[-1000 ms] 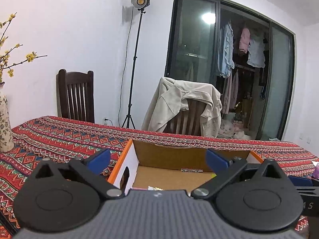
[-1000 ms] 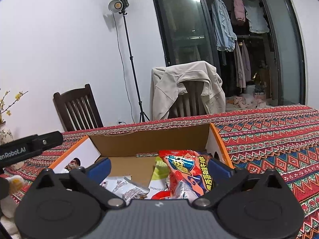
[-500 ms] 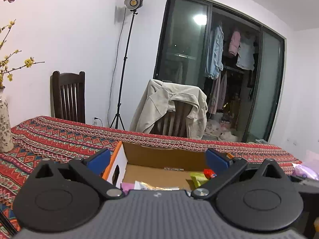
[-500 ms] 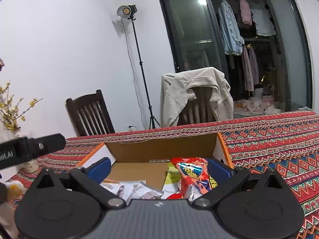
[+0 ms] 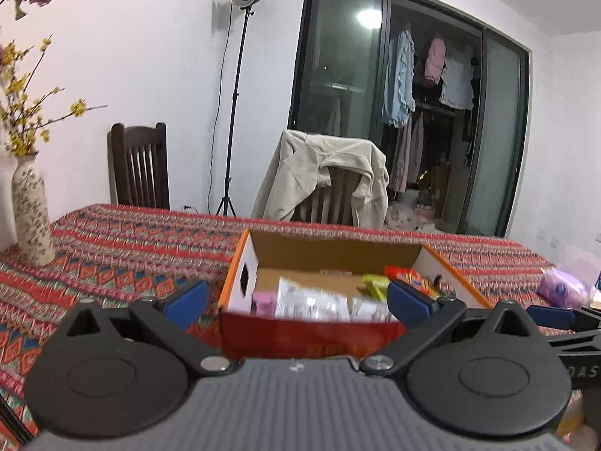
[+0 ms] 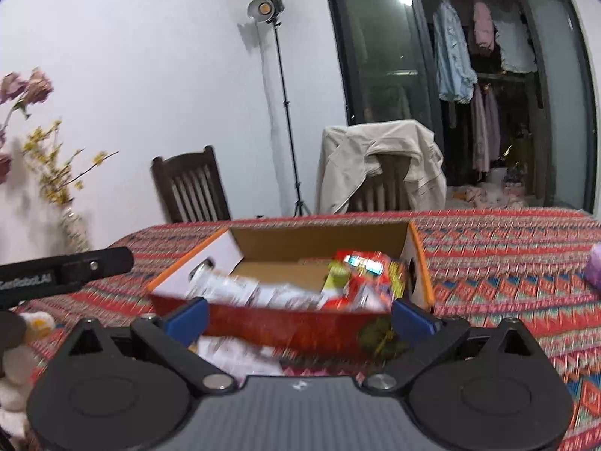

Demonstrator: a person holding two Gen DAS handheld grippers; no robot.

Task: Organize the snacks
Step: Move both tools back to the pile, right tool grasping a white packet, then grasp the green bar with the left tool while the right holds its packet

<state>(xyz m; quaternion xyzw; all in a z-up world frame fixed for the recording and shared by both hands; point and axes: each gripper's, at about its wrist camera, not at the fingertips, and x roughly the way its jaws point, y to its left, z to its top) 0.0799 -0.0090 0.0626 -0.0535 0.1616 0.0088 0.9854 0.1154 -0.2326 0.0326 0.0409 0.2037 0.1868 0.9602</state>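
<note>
Patterned bench fills mid-frame; snack-filled box sits centre; left claw and right claw both released, empty.

At the left edge of the right wrist view, white lettering "GenRobot.AI" is showing, blurred, on the black arm of the left gripper. At the right edge of the left wrist view, the letters "DAS" are showing on the black body of the right gripper. Print on the snack packets in the box is smearing, unreadable.
</note>
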